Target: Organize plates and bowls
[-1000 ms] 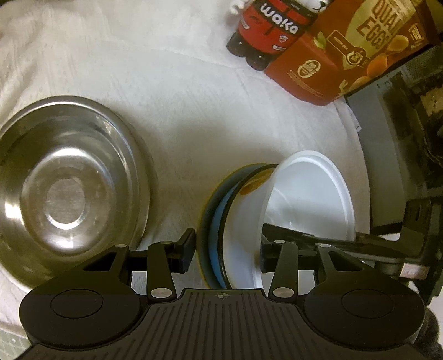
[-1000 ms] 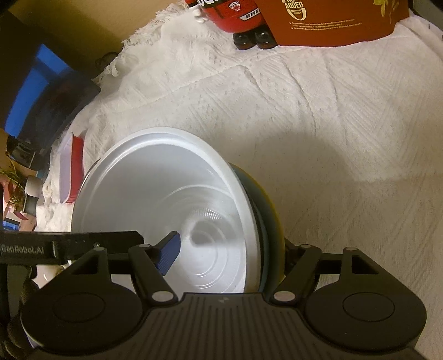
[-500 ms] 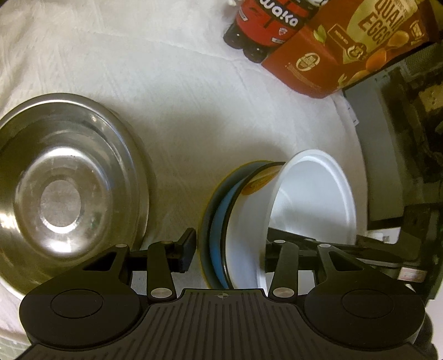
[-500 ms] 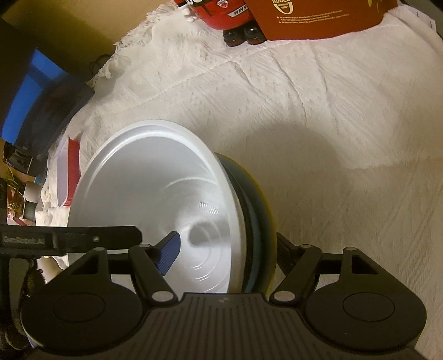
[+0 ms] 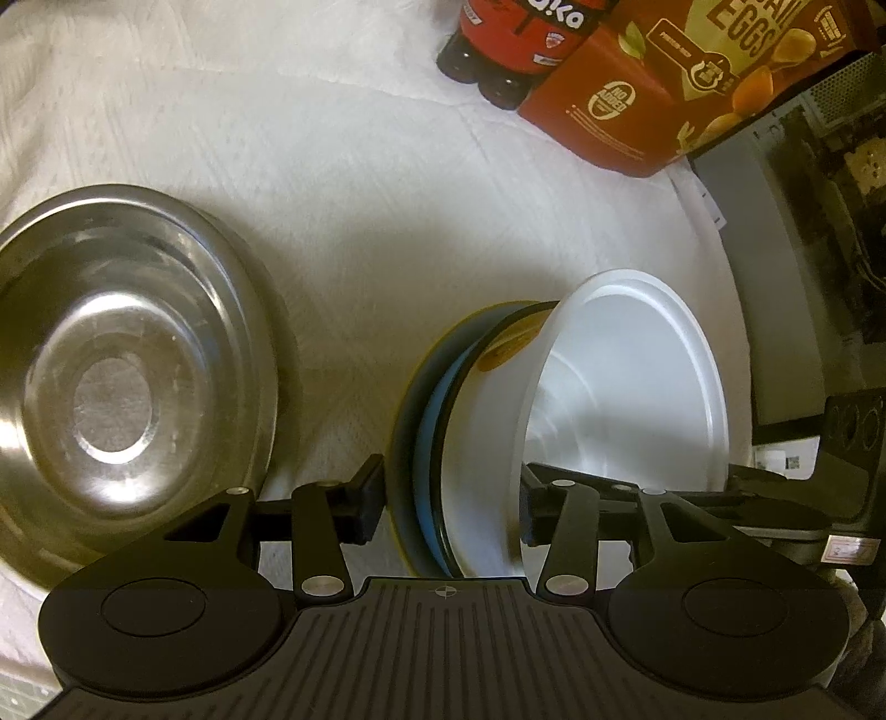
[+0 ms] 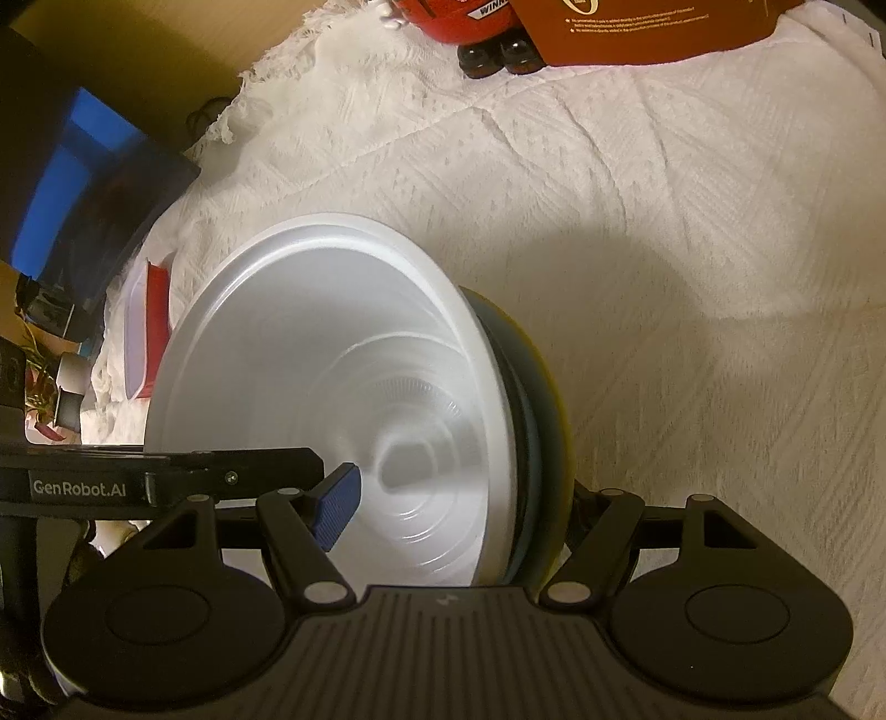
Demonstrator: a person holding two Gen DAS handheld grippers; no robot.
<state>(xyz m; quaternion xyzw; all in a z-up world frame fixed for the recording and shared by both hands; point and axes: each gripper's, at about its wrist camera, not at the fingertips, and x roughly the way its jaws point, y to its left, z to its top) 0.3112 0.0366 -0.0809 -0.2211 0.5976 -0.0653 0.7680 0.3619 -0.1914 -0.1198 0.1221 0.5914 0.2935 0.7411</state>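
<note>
While the nested stack of dishes (image 5: pixel 487 443) is tipped on edge above the white textured cloth (image 5: pixel 343 183), it is straddled by both tools. The stack is made up of a white bowl (image 6: pixel 332 387) facing outward, a blue dish and a yellow-rimmed dish (image 5: pixel 407 399) behind it. The left gripper (image 5: pixel 448 507) is seen with one finger just outside the yellow rim and the other inside the white bowl; its jaws have just been opening further, the stack is between them, and a small gap shows at the outer finger. The right gripper (image 6: pixel 459 512) is set moderately wide across the same stack, its blue pad (image 6: pixel 338 515) inside the bowl and the other finger behind the yellow rim; whether the pads press cannot be told. A steel bowl (image 5: pixel 116 376) lies upright on the cloth, apart from the stack. A red bottle pack (image 5: pixel 515 39) and an orange egg carton (image 5: pixel 664 83) stand at the far edge. A red-edged container (image 6: pixel 147 327) lies beyond the white bowl.
</note>
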